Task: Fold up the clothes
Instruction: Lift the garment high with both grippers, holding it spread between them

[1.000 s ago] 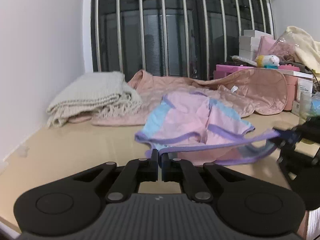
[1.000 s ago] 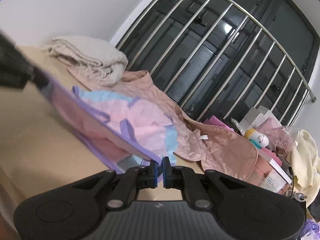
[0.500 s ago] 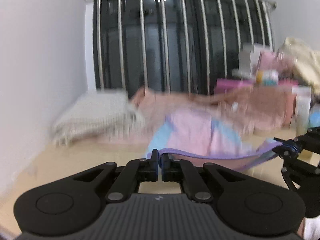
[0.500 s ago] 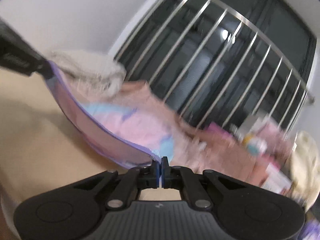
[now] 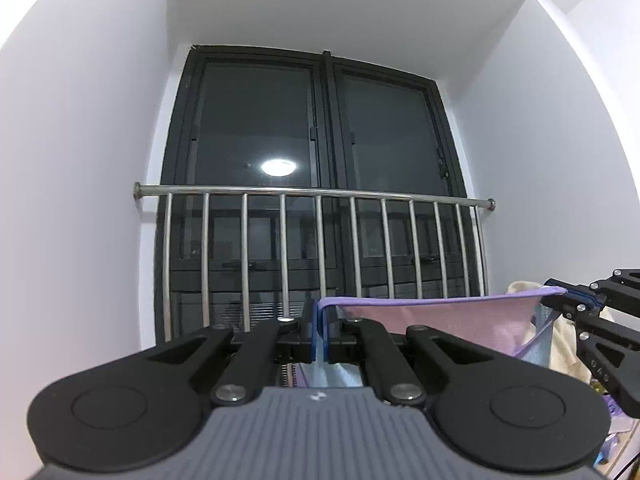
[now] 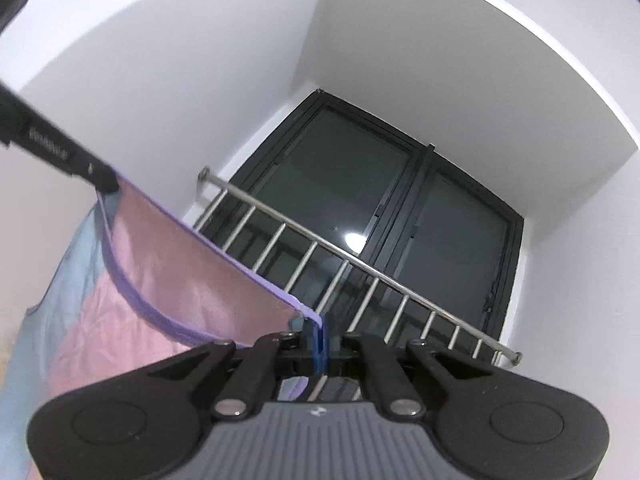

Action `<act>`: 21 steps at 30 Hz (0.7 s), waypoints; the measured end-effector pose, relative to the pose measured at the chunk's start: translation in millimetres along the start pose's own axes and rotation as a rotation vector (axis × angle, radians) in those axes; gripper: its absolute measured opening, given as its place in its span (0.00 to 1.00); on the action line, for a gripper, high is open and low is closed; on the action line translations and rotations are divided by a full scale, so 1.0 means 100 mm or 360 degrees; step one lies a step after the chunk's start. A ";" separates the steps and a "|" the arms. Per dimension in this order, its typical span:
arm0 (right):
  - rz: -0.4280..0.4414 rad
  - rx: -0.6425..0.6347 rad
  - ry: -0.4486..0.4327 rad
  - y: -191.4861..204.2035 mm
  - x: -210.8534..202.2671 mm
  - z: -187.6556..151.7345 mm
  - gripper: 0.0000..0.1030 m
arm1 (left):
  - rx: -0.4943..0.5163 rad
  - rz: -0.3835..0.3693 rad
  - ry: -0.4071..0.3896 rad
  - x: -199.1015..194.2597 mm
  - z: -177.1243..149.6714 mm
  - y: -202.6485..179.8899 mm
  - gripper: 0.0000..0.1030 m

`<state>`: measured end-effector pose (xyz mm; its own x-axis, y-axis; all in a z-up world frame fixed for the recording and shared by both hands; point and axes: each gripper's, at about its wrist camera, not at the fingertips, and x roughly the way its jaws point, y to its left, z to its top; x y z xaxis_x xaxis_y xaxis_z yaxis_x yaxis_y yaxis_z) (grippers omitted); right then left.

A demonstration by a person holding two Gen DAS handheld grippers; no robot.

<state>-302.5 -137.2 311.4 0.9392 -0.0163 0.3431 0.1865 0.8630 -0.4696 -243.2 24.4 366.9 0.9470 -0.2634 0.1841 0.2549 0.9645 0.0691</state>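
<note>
In front of a dark window with a steel railing, a pink garment (image 6: 180, 280) trimmed in purple, with pale blue panels, hangs stretched in the air between two hand-held grippers. The left gripper (image 5: 320, 336) has its blue-padded fingers pressed together on one end of the purple hem; in the right wrist view that same gripper (image 6: 106, 182) appears at the upper left, clamping the corner from which the cloth falls away. The right gripper (image 6: 320, 338) is likewise pinched tight on the other end of the hem, and in the left wrist view it (image 5: 568, 300) shows at the right edge, holding the far corner. The hem runs taut and nearly level between the two, while the rest of the garment droops below. Behind it stand the railing (image 5: 312, 192), whose vertical bars cross the black-framed window (image 5: 316, 128), and a round ceiling light (image 5: 279, 167) reflected in the glass. White walls (image 5: 80, 160) close in on both sides. A cream-coloured cloth (image 5: 524, 286) peeks out beyond the garment at the right.
</note>
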 end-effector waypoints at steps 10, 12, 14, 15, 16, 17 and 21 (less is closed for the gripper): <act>0.0216 0.0069 0.0497 0.67 1.40 -0.76 0.01 | -0.0001 0.0095 0.0510 1.66 -0.95 0.33 0.02; 0.0206 0.0086 0.0581 0.86 1.88 -0.89 0.01 | -0.0018 0.0149 0.0544 2.04 -1.03 0.45 0.02; 0.0122 0.0136 0.0512 0.86 2.11 -0.78 0.01 | -0.0006 0.0181 0.0340 2.06 -0.69 0.49 0.02; 0.0053 0.0173 0.0422 0.78 2.14 -0.63 0.01 | -0.0002 0.0193 0.0206 1.96 -0.45 0.49 0.02; -0.0016 0.0210 0.0332 0.71 2.16 -0.48 0.01 | -0.0007 0.0182 0.0077 1.78 -0.22 0.47 0.02; -0.0083 0.0244 0.0240 0.62 2.16 -0.33 0.01 | -0.0014 0.0165 -0.0050 1.59 0.02 0.46 0.02; -0.0181 0.0237 0.0038 0.36 1.63 -0.05 0.02 | 0.0084 0.0091 -0.0190 0.98 0.30 0.31 0.02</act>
<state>-141.0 -111.0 346.8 0.9213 -0.1286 0.3669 0.2488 0.9201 -0.3025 -148.7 27.9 416.5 0.9287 -0.2117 0.3044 0.1879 0.9765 0.1059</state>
